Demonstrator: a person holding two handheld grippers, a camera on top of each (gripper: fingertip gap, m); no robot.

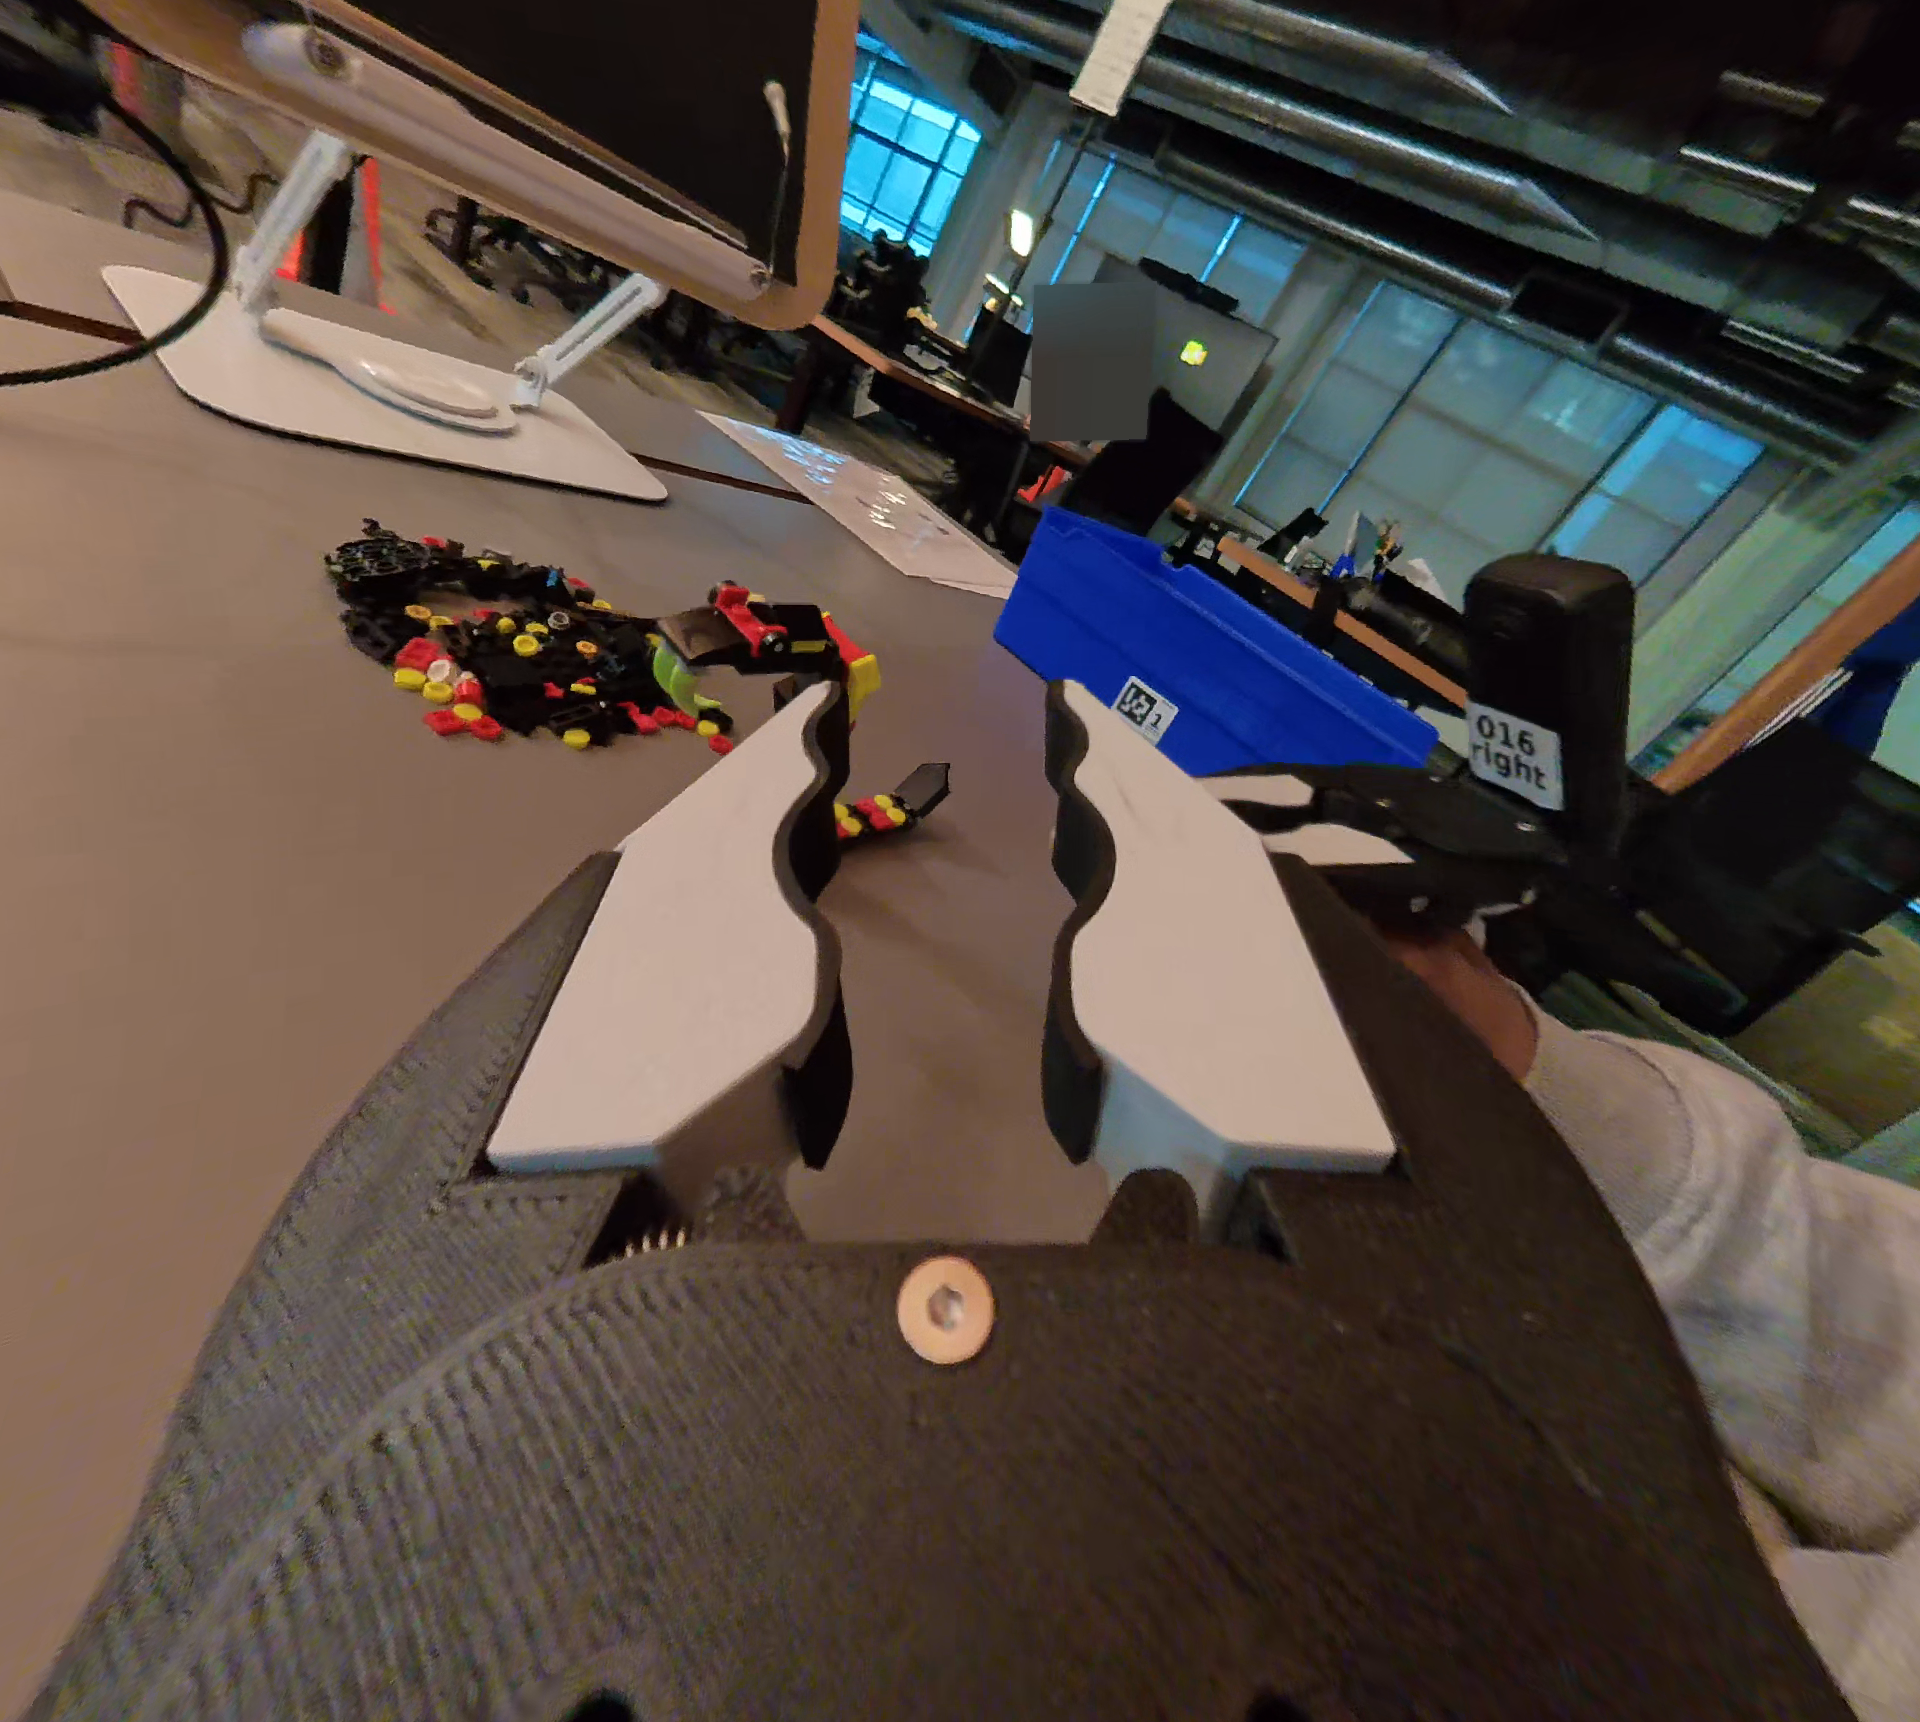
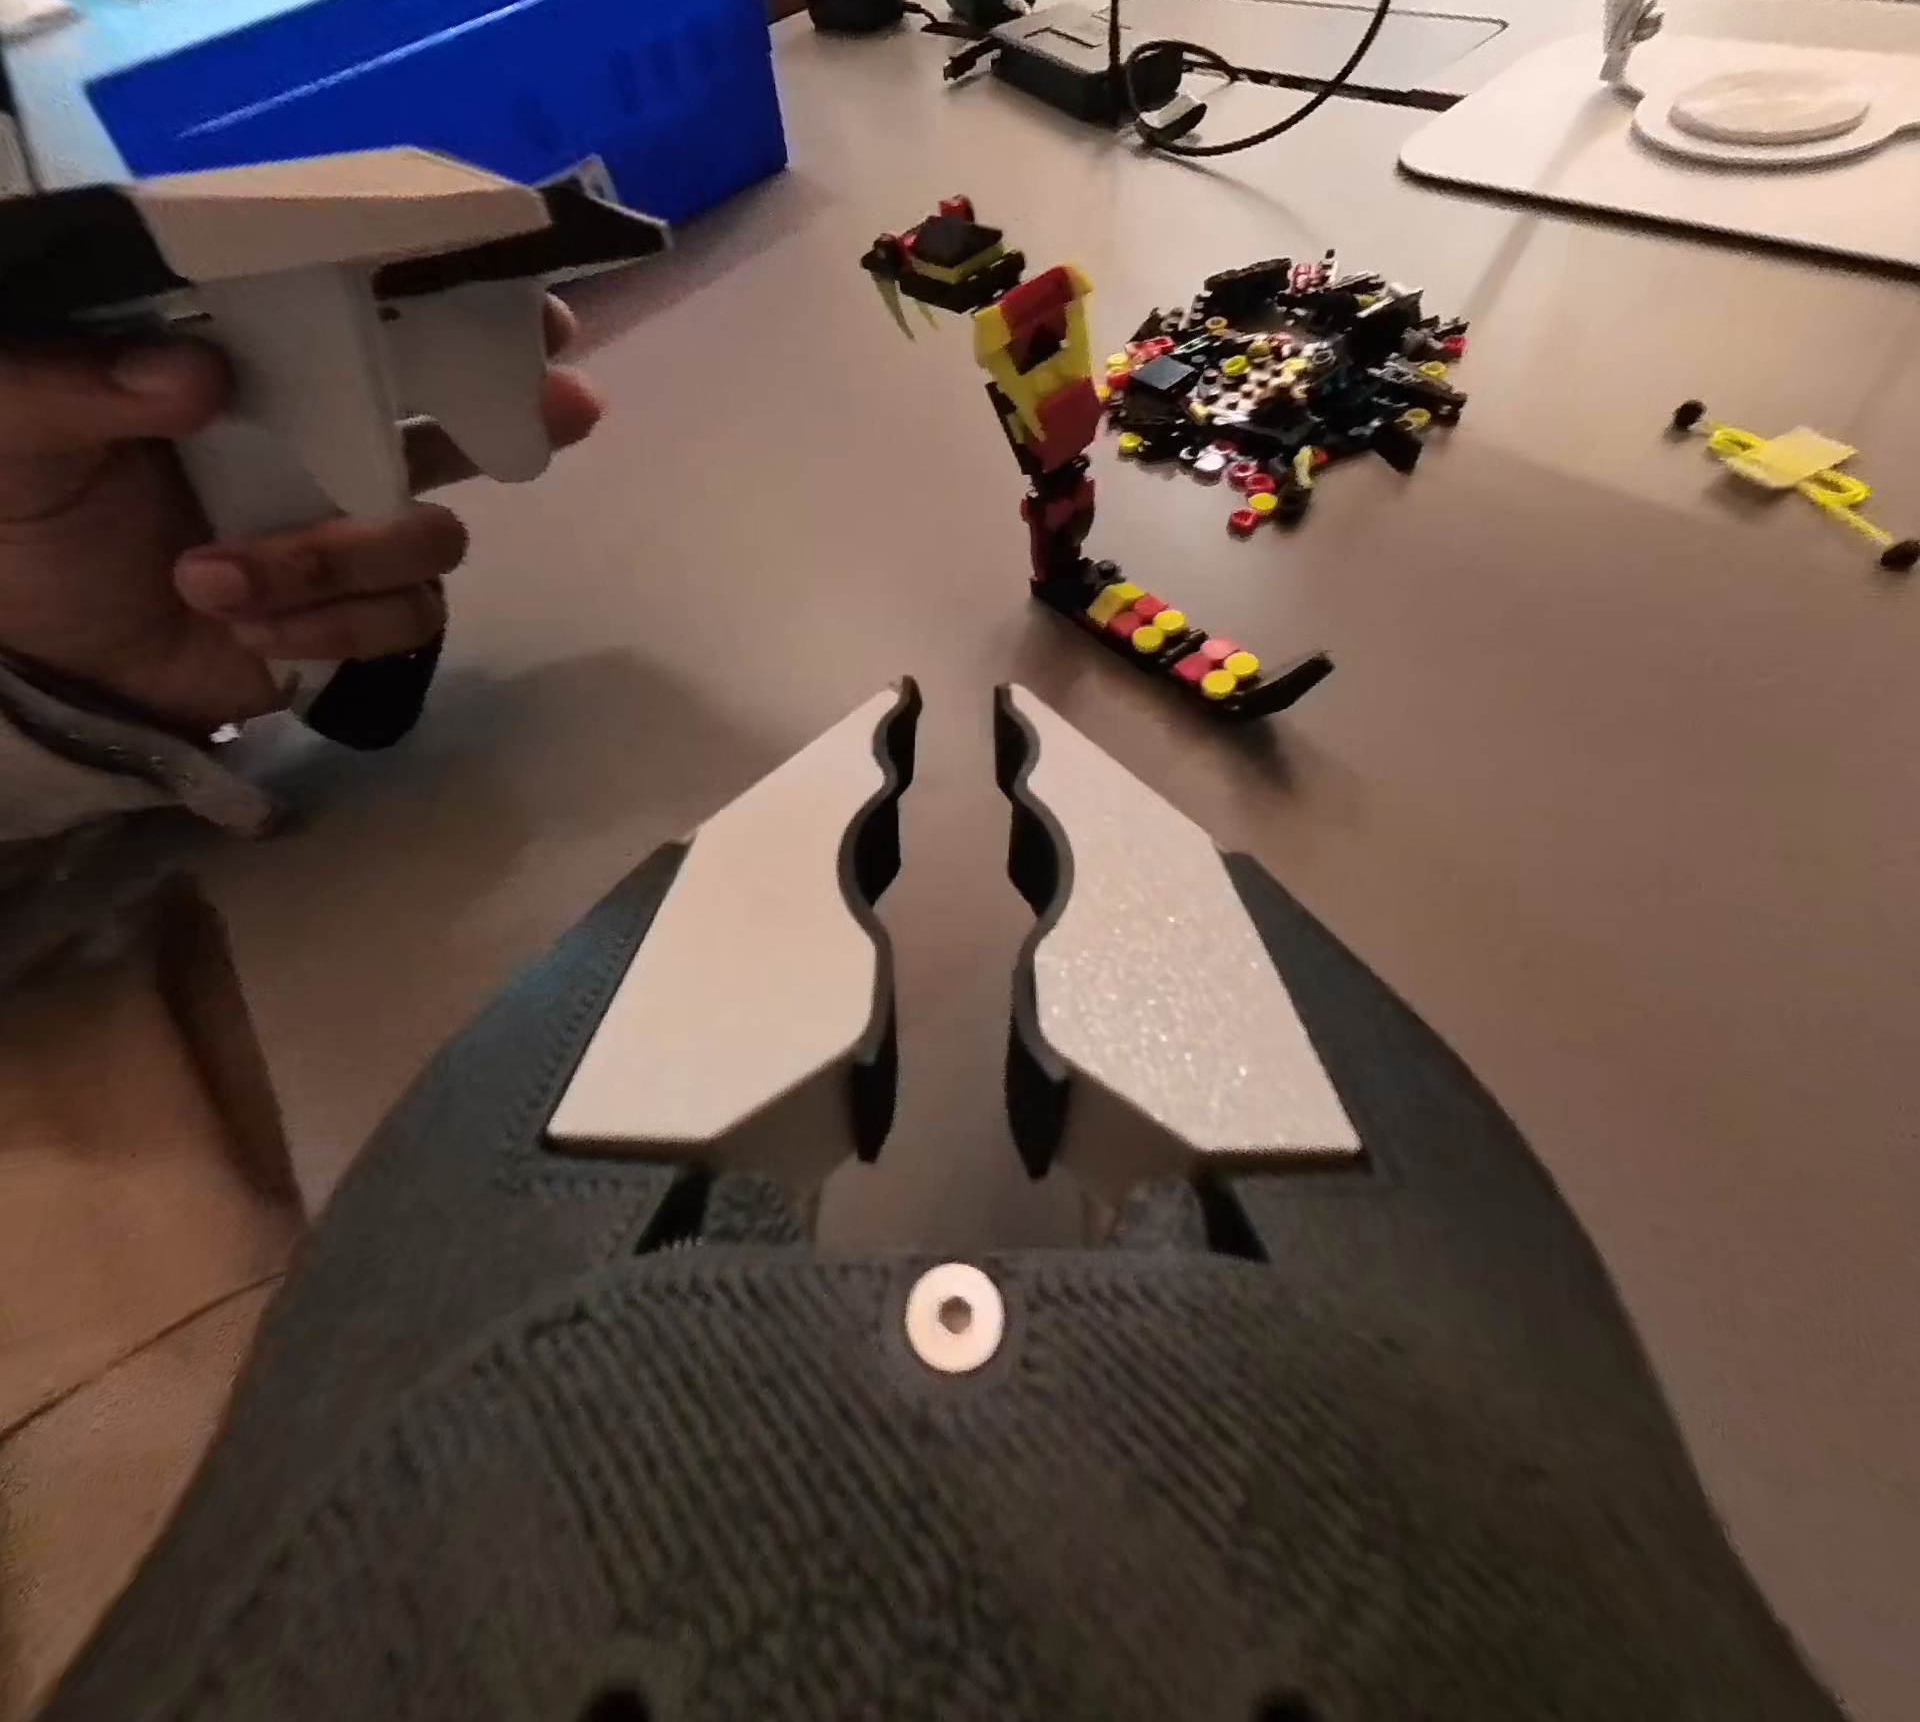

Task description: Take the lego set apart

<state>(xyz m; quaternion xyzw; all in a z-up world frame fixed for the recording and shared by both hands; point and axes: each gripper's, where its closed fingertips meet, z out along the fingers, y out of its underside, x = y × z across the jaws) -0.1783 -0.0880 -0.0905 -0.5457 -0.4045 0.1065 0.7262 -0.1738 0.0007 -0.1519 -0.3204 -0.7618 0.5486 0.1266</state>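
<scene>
A lego snake (image 2: 1049, 384) of red, yellow and black bricks stands upright on the grey table, its head raised and its flat tail (image 2: 1174, 644) resting on the surface. In the left wrist view the snake (image 1: 779, 628) is partly hidden behind my left finger. My left gripper (image 1: 945, 701) is open and empty, just short of the snake. It also shows in the right wrist view (image 2: 613, 233), held in a hand at the left. My right gripper (image 2: 956, 698) is narrowly open and empty, a little in front of the tail. It also shows in the left wrist view (image 1: 1299, 810).
A pile of loose lego pieces (image 2: 1288, 373) lies beyond the snake. A blue bin (image 2: 468, 62) stands at the left, and a white monitor stand (image 2: 1662, 145) with cables and a charger (image 2: 1049, 51) is at the back. A yellow item (image 2: 1787, 467) lies at the right. The gap from one gripper's tips to the other's is roughly 11 centimetres. The yellow item (image 2: 1787, 467) is closer to my right gripper, around 25 centimetres from its tips; the left tips are 30 centimetres off.
</scene>
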